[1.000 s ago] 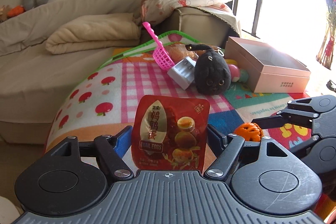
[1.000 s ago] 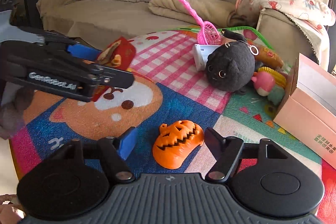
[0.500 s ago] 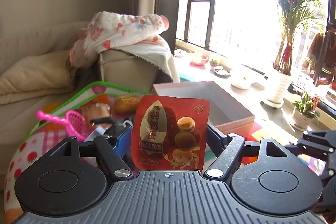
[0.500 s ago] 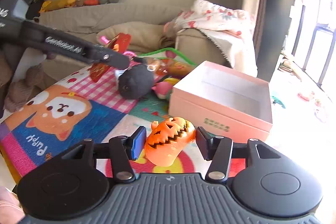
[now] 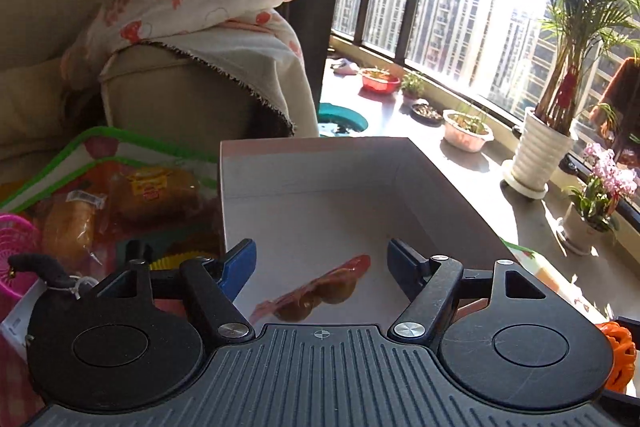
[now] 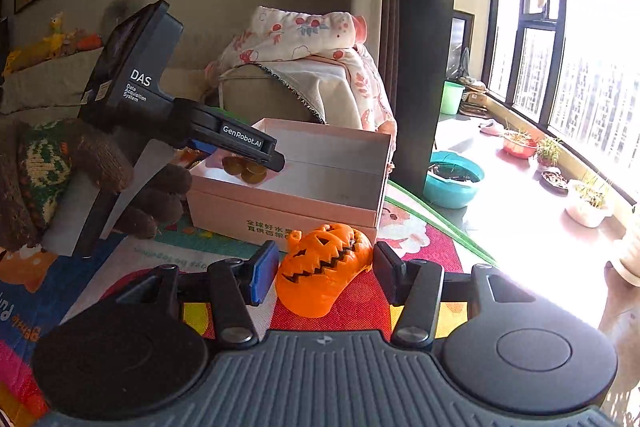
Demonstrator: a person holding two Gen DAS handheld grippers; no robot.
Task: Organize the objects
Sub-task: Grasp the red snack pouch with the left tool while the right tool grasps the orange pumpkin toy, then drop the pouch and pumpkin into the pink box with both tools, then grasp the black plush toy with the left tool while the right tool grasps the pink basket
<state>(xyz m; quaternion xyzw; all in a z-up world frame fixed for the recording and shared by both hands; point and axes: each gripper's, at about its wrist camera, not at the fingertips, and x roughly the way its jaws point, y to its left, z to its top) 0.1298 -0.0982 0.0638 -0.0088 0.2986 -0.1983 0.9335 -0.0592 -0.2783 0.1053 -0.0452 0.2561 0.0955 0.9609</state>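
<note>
Egg packet (image 5: 320, 287) is lying loose in pink box (image 5: 440, 183), left gripper (image 5: 322, 263) closing emptily above; right gripper (image 6: 326, 267) is clamping orange pumpkin (image 6: 324, 267).

Red egg pack (image 5: 320, 291) lay tilted inside the pink box (image 6: 288, 215); orange pumpkin (image 6: 324, 267) sat at the box's 6 o'clock.

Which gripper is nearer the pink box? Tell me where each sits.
Left. The left gripper hangs over the pink box, its jaws apart above the quail egg packet inside. The right gripper sits in front of the box, outside it, clamped on the orange pumpkin.
</note>
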